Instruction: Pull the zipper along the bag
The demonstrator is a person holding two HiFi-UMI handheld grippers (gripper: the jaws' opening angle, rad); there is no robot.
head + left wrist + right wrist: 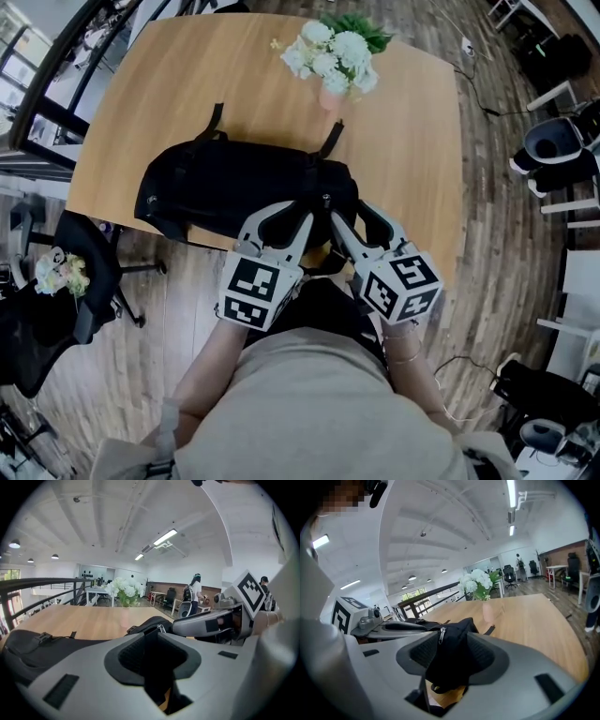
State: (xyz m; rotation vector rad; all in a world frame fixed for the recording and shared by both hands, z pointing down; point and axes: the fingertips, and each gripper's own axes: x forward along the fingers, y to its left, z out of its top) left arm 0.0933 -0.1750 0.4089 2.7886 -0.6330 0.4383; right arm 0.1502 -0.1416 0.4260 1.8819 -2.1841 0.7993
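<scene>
Closest to you, your left gripper (pixel 284 216) has its jaws part-way closed and pinched on a fold of the black bag (pixel 225 183), pinning the near edge at its right-hand end. Just beside it, your right gripper (pixel 353 220) stands with its jaws spread as wide as they go. The bag's end bulges up between them, but the pads don't look to be pressing on it, so I'd call that side empty. Right there sits the zipper pull (pixel 441 635), a small metal tab standing up on the top seam, inside the right jaws and just off the left gripper's tips. Beyond it the bag stretches away to your left along the near part of the counter (pixel 403 141), its two straps (pixel 217 120) trailing toward the far side. Whether the zip is open or done up, I can't tell from here. Farther back, a bunch of white flowers (pixel 330 52) stands well clear. So you're at the set-up: anchor made, pull not yet taken. Next, close the right jaws squarely on that tab, not on the cloth round it. Then draw it leftward along the seam while your left keeps the fabric taut.
</scene>
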